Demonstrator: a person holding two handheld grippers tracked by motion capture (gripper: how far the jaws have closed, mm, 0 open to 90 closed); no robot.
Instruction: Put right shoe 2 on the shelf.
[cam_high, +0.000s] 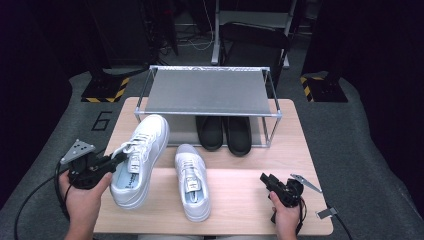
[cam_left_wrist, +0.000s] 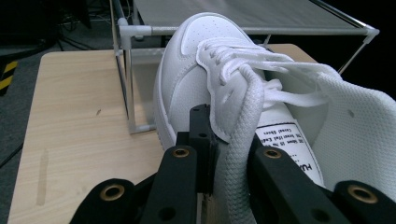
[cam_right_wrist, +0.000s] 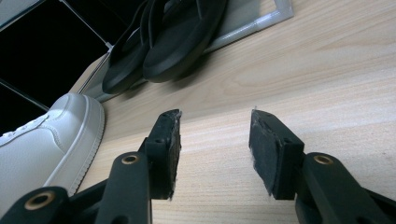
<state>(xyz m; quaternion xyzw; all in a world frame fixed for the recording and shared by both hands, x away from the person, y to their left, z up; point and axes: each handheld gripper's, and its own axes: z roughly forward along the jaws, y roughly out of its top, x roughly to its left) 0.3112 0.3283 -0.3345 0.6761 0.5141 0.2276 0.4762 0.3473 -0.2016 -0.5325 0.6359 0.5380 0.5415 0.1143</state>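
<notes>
Seemingly the step in hand is lifting one white shoe toward the rack.

From the high view, the left gripper (cam_high: 116, 159) is clamped on the inner edge of the left white shoe (cam_high: 141, 157), which lies tilted near the table's (cam_high: 305, 150) left edge, its toe close to the rack's (cam_high: 208, 90) front left leg. The second white shoe (cam_high: 192, 181) rests flat near the table's front edge, just beside the first. A pair of black shoes (cam_high: 224, 132) already sits on the rack's lower level. The right gripper (cam_high: 270, 182) hovers near the front right corner, well apart from every shoe.

From the left gripper view, the jaws pinch the shoe's collar and a thick lace beside the tongue; the toe points at the rack's corner post.

From the right gripper view, the jaws stand apart with nothing between them, above bare wood.

Next, I judge, the held shoe must rise clear of the frame and be set on the rack without slipping from the thin grip.
</notes>
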